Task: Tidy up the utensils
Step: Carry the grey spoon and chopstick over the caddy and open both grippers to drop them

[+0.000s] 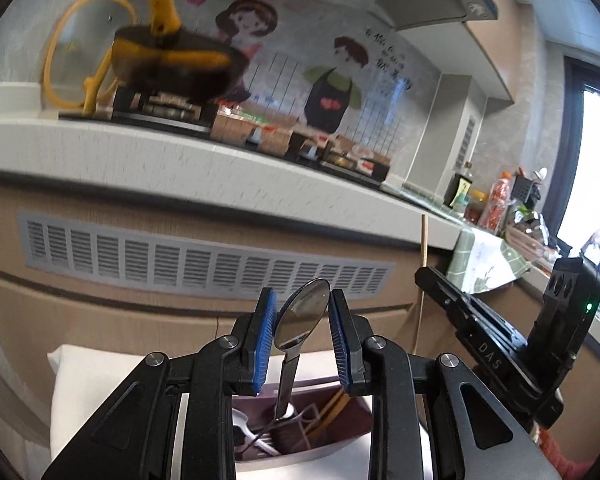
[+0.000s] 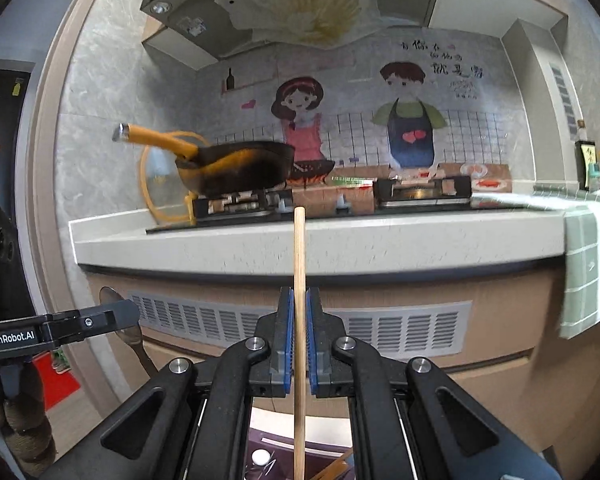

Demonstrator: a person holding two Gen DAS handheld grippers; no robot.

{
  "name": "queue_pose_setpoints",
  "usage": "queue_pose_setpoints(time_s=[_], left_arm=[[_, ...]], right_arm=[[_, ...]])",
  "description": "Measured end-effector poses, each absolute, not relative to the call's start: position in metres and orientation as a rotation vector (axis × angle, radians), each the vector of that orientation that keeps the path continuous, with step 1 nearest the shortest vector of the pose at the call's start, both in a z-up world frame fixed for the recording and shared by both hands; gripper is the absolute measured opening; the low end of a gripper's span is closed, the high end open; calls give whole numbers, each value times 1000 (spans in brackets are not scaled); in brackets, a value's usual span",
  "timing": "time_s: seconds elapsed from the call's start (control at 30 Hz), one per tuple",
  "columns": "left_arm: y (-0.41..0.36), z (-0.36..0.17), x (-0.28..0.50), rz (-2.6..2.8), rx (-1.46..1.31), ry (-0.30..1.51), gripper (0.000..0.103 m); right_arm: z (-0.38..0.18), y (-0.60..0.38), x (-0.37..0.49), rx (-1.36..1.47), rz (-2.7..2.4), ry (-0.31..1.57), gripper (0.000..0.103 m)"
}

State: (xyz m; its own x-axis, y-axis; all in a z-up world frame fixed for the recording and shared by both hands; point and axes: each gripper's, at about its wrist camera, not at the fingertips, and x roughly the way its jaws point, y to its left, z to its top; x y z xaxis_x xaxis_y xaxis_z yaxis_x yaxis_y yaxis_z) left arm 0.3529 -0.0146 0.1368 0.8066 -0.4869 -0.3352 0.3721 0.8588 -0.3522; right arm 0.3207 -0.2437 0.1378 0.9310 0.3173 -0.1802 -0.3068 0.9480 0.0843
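Your left claw (image 1: 302,334) has a metal spoon (image 1: 302,316) standing upright between its blue pads (image 1: 266,340), bowl end up. The spoon's bowl fills the gap and looks pinched at its edges, so the claw is grasping it, jaws about half spread. Its handle runs straight down toward the dark purple utensil tray (image 1: 332,440) below, which sits on a white cloth (image 1: 100,380). In that tray you can make out a white plastic spoon (image 1: 244,428), a fork and some wooden chopsticks (image 1: 332,408), all jumbled together.

Your right claw (image 2: 300,336) is clenched tight on a single wooden chopstick (image 2: 299,280), held upright. The stick rises well above the pads and also runs down past them, over the same tray (image 2: 268,448).

Both claws are raised in front of the table (image 2: 300,244), level with the vent grille (image 2: 400,328) in its front panel. From the right wrist view your left claw (image 2: 112,316) shows at the left edge with the spoon (image 2: 112,300) in it. On the table behind, a yellow-handled pan (image 2: 240,168) sits on the stove.
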Motion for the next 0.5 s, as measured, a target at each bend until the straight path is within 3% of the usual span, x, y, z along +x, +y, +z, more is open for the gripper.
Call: queue_pose_setpoints(time_s=[0.43, 0.5], left_arm=[[-27, 82, 377, -464, -304, 508, 28], [-29, 65, 379, -496, -333, 536, 32]], right_arm=[[78, -254, 350, 217, 259, 203, 7], [63, -258, 347, 230, 261, 240, 8]])
